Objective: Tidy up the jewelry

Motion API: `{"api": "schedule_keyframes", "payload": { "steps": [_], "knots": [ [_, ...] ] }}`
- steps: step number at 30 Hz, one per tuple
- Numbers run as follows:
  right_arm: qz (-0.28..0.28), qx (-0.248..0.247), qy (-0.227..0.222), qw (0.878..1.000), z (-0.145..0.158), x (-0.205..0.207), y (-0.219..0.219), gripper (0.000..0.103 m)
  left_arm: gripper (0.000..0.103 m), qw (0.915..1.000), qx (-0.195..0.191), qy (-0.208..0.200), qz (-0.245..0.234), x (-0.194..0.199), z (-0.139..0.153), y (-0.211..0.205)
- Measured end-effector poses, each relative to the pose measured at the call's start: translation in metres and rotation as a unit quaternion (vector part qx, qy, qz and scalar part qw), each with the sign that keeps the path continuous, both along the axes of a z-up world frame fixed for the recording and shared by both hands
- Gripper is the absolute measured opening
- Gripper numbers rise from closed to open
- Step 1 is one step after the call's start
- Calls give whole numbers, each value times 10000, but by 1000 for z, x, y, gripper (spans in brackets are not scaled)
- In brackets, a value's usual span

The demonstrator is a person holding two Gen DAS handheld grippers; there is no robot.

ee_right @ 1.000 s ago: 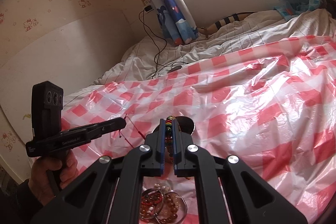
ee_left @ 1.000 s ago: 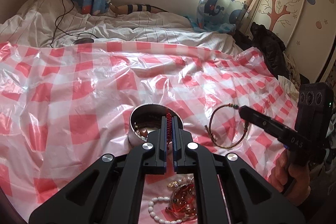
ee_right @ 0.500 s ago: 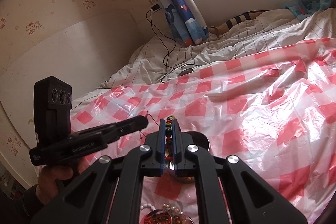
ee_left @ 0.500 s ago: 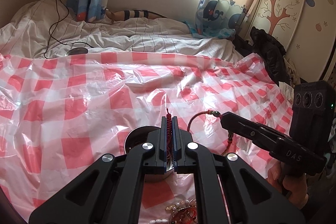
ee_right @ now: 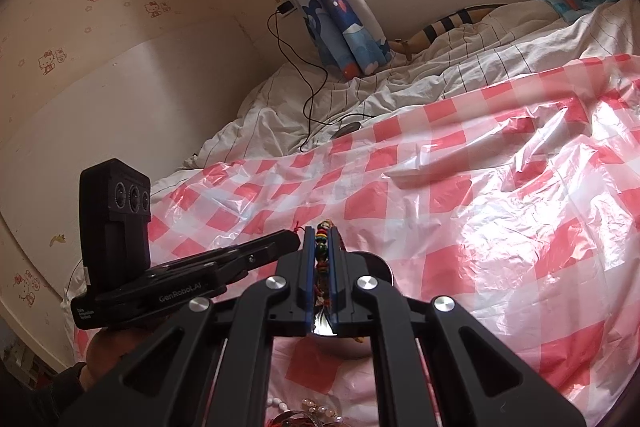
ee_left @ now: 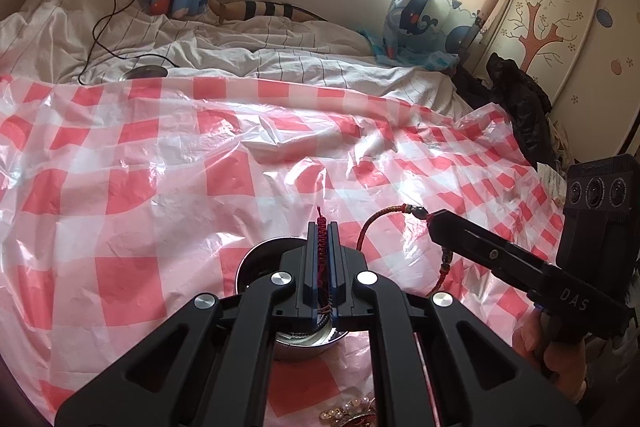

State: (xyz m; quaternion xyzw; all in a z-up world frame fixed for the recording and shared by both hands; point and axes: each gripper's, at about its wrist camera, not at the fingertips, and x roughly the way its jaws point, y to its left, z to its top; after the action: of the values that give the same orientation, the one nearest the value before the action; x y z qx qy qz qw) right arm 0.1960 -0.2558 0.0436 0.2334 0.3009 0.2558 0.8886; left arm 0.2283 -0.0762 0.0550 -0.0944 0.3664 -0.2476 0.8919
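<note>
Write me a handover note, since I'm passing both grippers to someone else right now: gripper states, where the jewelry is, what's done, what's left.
Left gripper: shut on one end of the red cord bracelet.
Right gripper: shut on its other end, at the coloured beads.
The bracelet hangs between them over the metal bowl on the checked plastic sheet.
Done: bracelet lifted; the bowl's contents cannot be made out.
Left: probably lower it into the bowl and release, then sort the loose bead pieces at the near edge.
</note>
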Motion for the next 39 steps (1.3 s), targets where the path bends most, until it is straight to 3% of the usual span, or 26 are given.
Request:
{"api": "schedule_keyframes", "payload": {
  "steps": [16, 21, 24, 26, 31, 34, 36, 39],
  "knots": [
    [154, 119, 107, 9998, -9, 11, 16, 7, 5, 9975, 236, 661, 111, 18, -38, 7],
    [290, 632, 289, 9972, -15, 20, 19, 7, 34, 9971, 192, 610, 410, 15, -26, 30],
    [312, 883, 635, 9936, -34, 31, 21, 7, 38, 9968, 136, 646, 454, 16, -24, 39],
    [243, 717, 815, 9938, -45, 36, 23, 7, 39, 9966, 98, 669, 477, 19, -25, 41],
    [197, -288, 1369, 9900, -73, 46, 38, 8, 39, 9964, 87, 742, 407, 21, -31, 36],
    [240, -702, 1274, 9891, -70, 44, 47, 13, 44, 9967, 56, 671, 455, 18, -27, 39],
    [179, -889, 1008, 9908, -62, 38, 50, 39, 47, 9964, -1, 628, 563, 17, -22, 45],
    [105, -1011, 561, 9932, -49, 29, 53, 41, 49, 9956, -119, 576, 729, 15, -15, 59]
  ]
}}
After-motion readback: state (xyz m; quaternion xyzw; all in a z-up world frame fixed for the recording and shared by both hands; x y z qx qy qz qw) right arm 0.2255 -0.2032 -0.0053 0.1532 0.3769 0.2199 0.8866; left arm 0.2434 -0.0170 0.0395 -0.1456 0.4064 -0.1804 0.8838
